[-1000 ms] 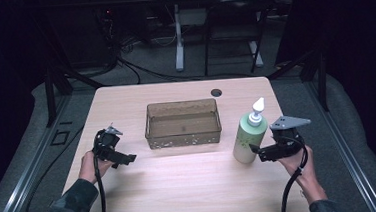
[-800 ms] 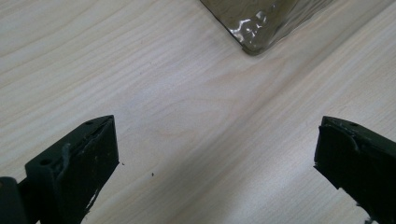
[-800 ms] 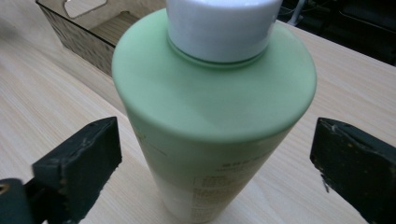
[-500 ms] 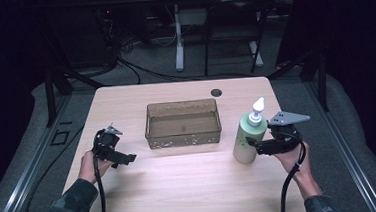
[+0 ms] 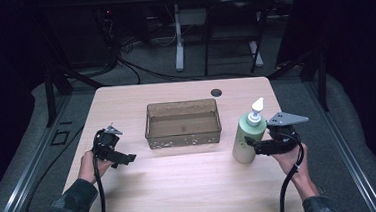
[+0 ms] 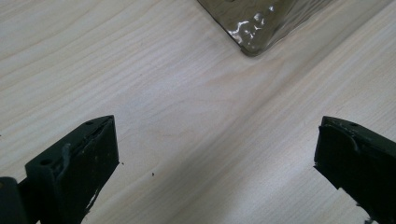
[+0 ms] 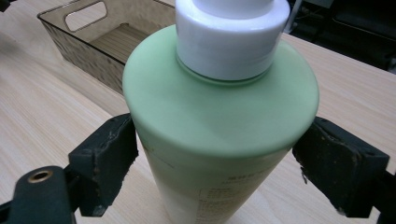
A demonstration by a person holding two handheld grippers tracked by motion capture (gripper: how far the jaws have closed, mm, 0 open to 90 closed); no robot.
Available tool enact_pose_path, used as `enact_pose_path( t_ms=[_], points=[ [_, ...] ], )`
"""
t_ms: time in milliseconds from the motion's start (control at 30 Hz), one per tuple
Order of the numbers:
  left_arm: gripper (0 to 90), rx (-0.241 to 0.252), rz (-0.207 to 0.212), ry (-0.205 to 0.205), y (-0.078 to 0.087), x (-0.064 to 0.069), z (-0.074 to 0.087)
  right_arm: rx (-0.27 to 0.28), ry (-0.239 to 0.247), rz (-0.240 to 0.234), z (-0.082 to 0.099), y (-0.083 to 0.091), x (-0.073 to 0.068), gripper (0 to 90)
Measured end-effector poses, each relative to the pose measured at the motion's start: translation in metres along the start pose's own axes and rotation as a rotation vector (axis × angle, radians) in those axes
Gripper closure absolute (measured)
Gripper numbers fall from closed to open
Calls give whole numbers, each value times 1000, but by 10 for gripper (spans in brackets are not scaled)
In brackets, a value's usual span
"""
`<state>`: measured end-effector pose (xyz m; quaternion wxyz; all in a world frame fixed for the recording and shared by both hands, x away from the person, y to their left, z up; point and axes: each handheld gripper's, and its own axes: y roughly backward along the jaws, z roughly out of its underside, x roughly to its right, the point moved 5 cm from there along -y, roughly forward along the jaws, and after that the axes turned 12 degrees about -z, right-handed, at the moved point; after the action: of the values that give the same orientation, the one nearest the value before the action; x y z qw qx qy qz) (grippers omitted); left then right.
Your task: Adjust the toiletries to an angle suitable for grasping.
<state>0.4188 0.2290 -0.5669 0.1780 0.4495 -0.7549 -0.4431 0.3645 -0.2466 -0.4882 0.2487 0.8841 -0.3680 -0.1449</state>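
Observation:
A green pump bottle [image 5: 247,138] [image 7: 219,116] with a white pump top stands upright on the wooden table [image 5: 191,186], to the right of a smoky clear plastic tray [image 5: 181,104] [image 7: 74,42]. My right gripper [image 5: 251,144] [image 7: 215,158] reaches in from the right. Its jaws have just been closing, and both pads now press on the bottle's sides below the shoulder. My left gripper [image 5: 128,159] [image 6: 215,163] is open over bare wood left of the tray, whose near corner [image 6: 254,28] lies ahead of it. Nothing is between its jaws.
A black cable hole [image 5: 216,92] sits near the table's far edge behind the tray. Beyond the table are desk legs [image 5: 177,41] and floor cables in the dark. Bare wood stretches in front of the tray between the two hands.
The right gripper's jaws have closed in on the green bottle. Both hands and the bottle stay where they were.

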Motion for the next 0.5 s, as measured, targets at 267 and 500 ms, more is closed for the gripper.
enact_pose_path(
  t_ms=[267, 500],
  points=[
    [0, -3, -2, -1, 0, 0, 0, 2, -8, 10, -1, -2, -4, 139],
    [0, -1, 0, 1, 0, 0, 0, -1, -12, 17, -1, -3, -9, 139]
  ],
)
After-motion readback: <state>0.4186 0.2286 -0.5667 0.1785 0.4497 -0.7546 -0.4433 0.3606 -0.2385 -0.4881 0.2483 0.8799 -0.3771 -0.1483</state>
